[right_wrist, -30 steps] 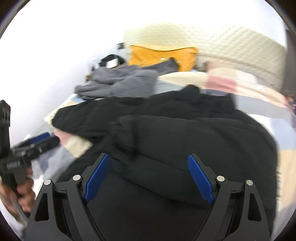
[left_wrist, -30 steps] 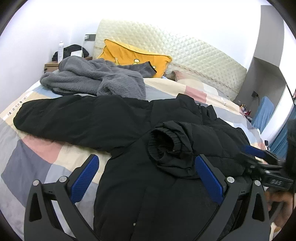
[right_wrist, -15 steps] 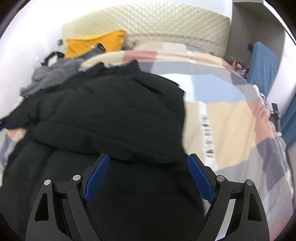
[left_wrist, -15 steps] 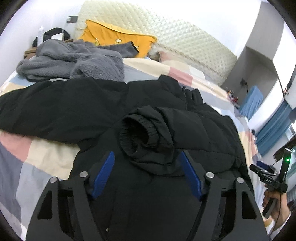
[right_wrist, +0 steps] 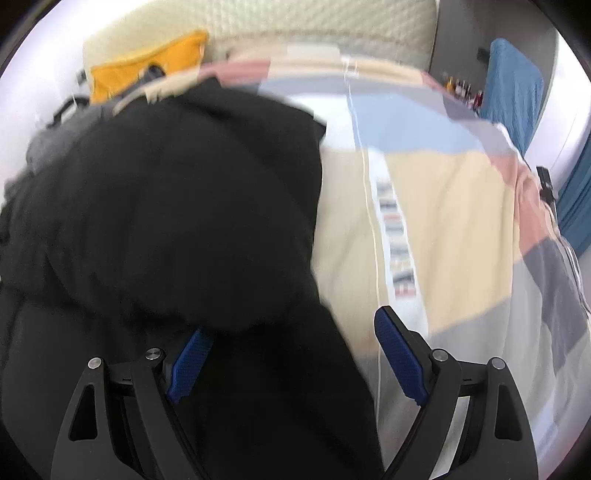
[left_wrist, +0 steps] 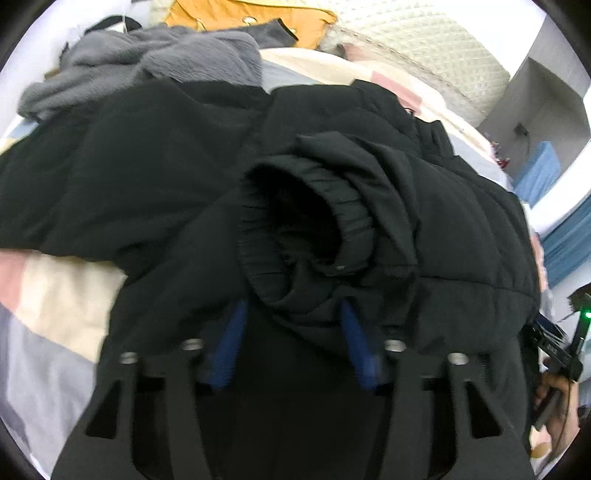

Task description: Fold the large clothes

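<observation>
The left gripper [left_wrist: 291, 314] has its blue fingers [left_wrist: 231, 332] spread on both sides of the folded sleeve cuff [left_wrist: 306, 225] of the black jacket [left_wrist: 147, 177]; the tips go under the fabric, and I cannot tell if they press it. The right gripper [right_wrist: 291, 339] has its fingers [right_wrist: 400, 354] wide apart, one over the jacket [right_wrist: 177, 206] edge and one over the bed cover [right_wrist: 443, 206]. The jacket lies in the middle of the bed, with one sleeve stretched toward the left edge. Behind it, near the head of the bed, a grey fleece garment [left_wrist: 155, 59] lies just beside the jacket collar, and a yellow pillow [left_wrist: 251, 14] leans on the quilted headboard [left_wrist: 424, 48]. The picture of the right view is blurred.
</observation>
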Tool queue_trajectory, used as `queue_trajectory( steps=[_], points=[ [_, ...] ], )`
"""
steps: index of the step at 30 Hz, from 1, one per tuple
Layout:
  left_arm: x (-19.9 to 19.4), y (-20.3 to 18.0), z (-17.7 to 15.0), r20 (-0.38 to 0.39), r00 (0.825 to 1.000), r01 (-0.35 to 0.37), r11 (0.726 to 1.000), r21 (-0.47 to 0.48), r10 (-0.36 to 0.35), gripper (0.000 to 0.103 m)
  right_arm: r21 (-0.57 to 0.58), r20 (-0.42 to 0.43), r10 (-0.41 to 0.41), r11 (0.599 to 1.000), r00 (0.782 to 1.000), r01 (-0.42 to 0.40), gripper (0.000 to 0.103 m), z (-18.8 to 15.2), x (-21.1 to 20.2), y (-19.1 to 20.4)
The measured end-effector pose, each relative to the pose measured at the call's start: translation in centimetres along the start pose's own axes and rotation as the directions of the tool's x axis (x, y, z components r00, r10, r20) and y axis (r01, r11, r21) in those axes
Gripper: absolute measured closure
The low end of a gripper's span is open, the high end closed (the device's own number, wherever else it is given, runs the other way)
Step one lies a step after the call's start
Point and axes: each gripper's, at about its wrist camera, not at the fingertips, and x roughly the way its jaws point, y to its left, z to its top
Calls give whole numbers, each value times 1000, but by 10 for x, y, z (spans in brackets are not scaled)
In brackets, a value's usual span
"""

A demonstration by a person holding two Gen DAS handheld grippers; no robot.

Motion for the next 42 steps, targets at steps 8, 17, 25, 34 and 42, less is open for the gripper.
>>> queue_trajectory(
  steps=[8, 17, 25, 34, 42],
  points=[
    [-21, -10, 14, 70, 997, 25, 1000, 0, -25, 96, 72, 143, 34, 996, 989, -44, 17, 11, -17, -9],
    [-63, -15, 49, 230, 973, 1, 999, 43, -11, 97, 119, 167, 41, 991, 985, -62, 17, 13, -20, -9],
    [17, 13, 32, 11, 991, -135, 991, 12, 135, 97, 77, 75, 22, 997, 997, -28, 17, -1, 8, -7],
    [-8, 9, 27, 89, 990, -113, 993, 31, 109, 94, 123, 33, 67, 990, 997, -70, 17, -6, 5, -11],
    [-67, -5, 9, 218, 973, -86, 995, 42, 75, 55, 135, 83, 147, 978, 986, -158, 17, -3, -66, 13]
  ],
)
